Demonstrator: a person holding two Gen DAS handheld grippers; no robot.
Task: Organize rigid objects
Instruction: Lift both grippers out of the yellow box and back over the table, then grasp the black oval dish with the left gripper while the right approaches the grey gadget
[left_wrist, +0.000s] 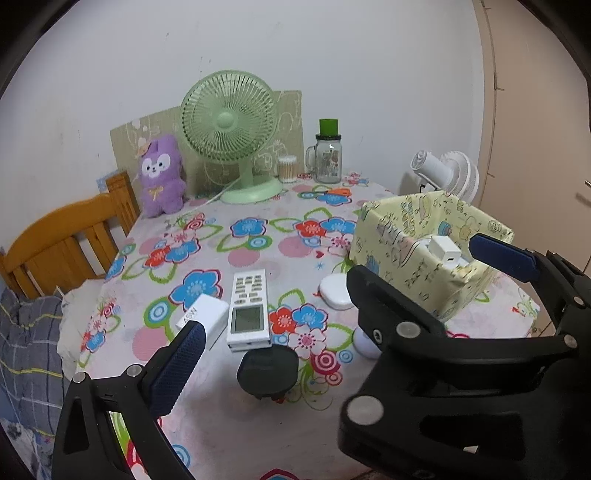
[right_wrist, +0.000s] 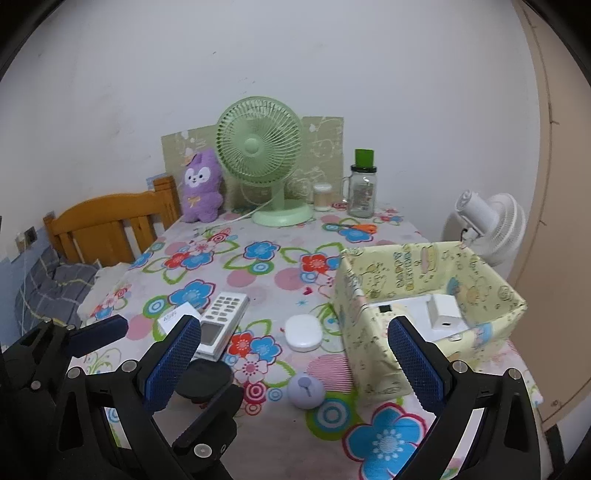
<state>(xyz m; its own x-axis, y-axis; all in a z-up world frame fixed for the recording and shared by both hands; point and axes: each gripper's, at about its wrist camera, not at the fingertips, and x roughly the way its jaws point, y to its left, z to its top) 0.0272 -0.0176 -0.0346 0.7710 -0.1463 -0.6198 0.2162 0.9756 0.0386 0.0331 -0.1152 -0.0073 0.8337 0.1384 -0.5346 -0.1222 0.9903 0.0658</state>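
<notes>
Two hand-held grippers: we hold the left hand-held gripper (left_wrist: 332, 317) and the right hand-held gripper (right_wrist: 295, 358) low over the near edge of the tabletop (right_wrist: 280, 439).
Left state: fingers spread wide, nothing between them; the remote (left_wrist: 248, 308) and black plug (left_wrist: 266, 373) lie on the cloth in the gap we look through.
Right state: fingers spread wide and empty, one pad (right_wrist: 171, 363) over the remote's near end, the other in front of the box (right_wrist: 373, 354).
Box: yellow patterned, open-topped, at the right of the tabletop; a white charger cube (right_wrist: 445, 312) sits inside on other white items we cannot make out clearly.
Loose things: white card box (left_wrist: 205, 315) touching the remote's left side; white oval case (right_wrist: 303, 333) just left of the box; pale round puck (right_wrist: 306, 389) nearer us, close to the box's near corner.
Back row: green fan (right_wrist: 260, 155), purple plush (right_wrist: 201, 186), jar (right_wrist: 362, 192) with a green lid.
Beyond the tabletop: white fan (right_wrist: 491, 221) to the right, wooden bed frame (right_wrist: 107, 221) to the left.
</notes>
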